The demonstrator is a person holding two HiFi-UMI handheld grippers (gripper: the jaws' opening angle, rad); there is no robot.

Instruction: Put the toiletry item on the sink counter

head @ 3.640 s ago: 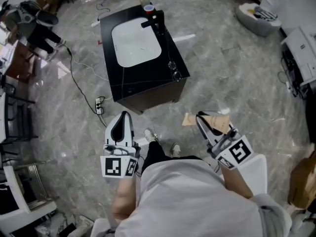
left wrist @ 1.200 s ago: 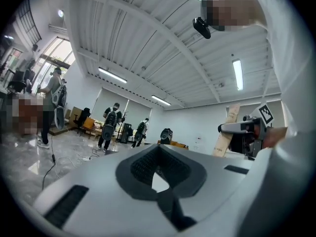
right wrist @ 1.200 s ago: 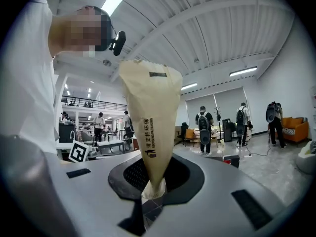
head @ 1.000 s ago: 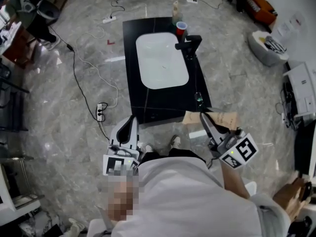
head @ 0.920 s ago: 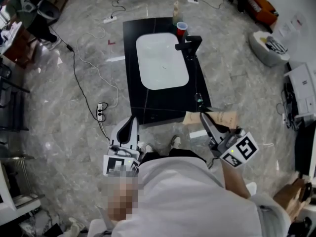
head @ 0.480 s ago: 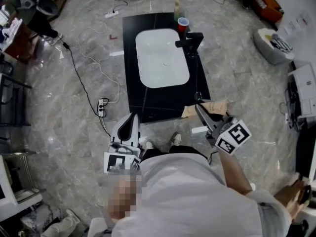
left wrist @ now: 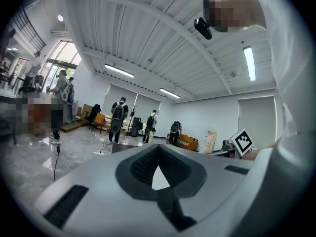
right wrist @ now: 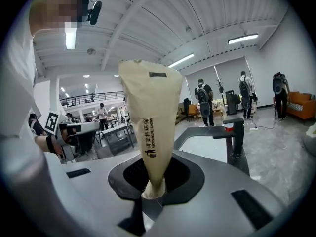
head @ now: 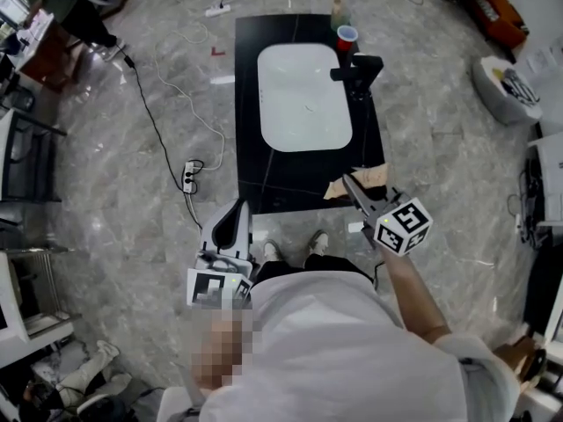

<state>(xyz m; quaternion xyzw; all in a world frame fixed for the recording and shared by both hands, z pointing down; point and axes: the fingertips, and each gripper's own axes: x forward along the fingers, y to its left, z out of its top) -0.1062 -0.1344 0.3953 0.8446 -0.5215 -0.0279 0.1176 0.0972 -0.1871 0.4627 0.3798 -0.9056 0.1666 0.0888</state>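
Right now the right claw [head: 352, 185] is clamped tight on a tan paper pouch [head: 373, 176], its pads pinching the pouch's narrow end. In the right gripper view the pouch widens away from the jaws and carries a line of dark print down its side. From the head view the pouch sits over the near right corner of the black surface [head: 303, 172]; whether it touches the top cannot be told.

A white basin [head: 303, 95] is sunk into the surface. A black tap [head: 356, 69] stands on its right edge, with a red cup [head: 347, 35] just beyond the tap and a bottle [head: 338, 3] at the far end.

The left claw [head: 233, 209] is held low over the grey marble floor [head: 114, 200], off the near left corner of the surface and well apart from the pouch. Its jaws are closed together with nothing between them. A power strip [head: 189, 178] lies on the floor just left of the surface.
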